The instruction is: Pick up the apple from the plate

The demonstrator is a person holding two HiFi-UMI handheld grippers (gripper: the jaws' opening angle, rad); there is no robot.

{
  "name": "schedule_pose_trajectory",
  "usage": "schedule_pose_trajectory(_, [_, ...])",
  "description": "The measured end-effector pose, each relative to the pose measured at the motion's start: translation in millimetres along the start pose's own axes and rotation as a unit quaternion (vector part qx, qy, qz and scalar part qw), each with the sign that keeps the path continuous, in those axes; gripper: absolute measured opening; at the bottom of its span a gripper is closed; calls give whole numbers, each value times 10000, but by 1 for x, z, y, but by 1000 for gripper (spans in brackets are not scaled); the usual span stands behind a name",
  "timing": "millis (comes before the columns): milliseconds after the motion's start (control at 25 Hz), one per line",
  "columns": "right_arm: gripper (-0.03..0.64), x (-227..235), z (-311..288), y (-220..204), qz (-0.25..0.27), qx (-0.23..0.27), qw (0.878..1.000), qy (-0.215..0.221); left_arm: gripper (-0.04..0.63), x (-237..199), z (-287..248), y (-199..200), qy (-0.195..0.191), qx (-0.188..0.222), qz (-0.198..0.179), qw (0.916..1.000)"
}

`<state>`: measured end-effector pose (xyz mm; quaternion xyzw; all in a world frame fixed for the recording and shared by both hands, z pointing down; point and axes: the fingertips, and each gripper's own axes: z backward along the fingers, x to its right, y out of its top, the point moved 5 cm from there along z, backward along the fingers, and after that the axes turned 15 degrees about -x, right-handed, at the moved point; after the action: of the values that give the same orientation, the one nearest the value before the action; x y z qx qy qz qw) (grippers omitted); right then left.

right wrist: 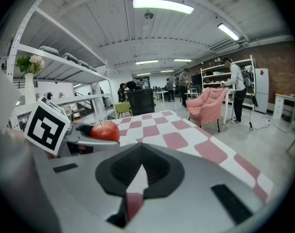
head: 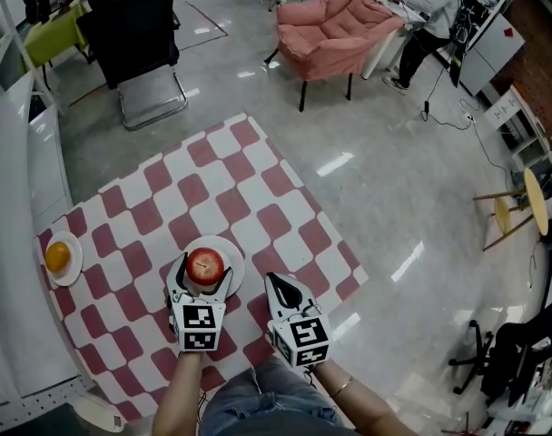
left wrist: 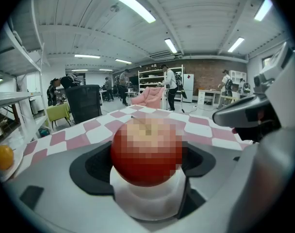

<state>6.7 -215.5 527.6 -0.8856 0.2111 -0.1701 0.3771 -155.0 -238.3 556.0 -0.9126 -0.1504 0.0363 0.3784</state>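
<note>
Left gripper (head: pixel 204 280), the nearer tool to the work, has its two grey jaws set round the shiny red apple (head: pixel 205 264). In its own view the dark pads meet the fruit on both flanks, so we read it as closed on the apple. The apple rests on the round white plate (head: pixel 239 263), whose rim shows under it, so we judge the grasp made and the lift not yet begun. The right gripper (head: pixel 278 285) hangs just beside the plate with its jaws drawn together on nothing. We think the next move calls for a straight rise, with pressure firm enough that the smooth, round fruit does not slip or drag the plate. Beneath lies a red-and-white checked cloth (head: pixel 212 180). Off to the left edge a small orange fruit (head: pixel 58 256) sits on a second white plate (head: pixel 67 279). Beyond the cloth stand a black office chair (head: pixel 135 34) and a pink padded armchair (head: pixel 335 25).
</note>
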Motion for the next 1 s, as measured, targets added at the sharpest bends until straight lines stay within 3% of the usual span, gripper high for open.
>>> schedule_pose_trajectory(1000, [9,-26,52,19,371,650,9972,75,402,12,76,35,161,595,-229,9978])
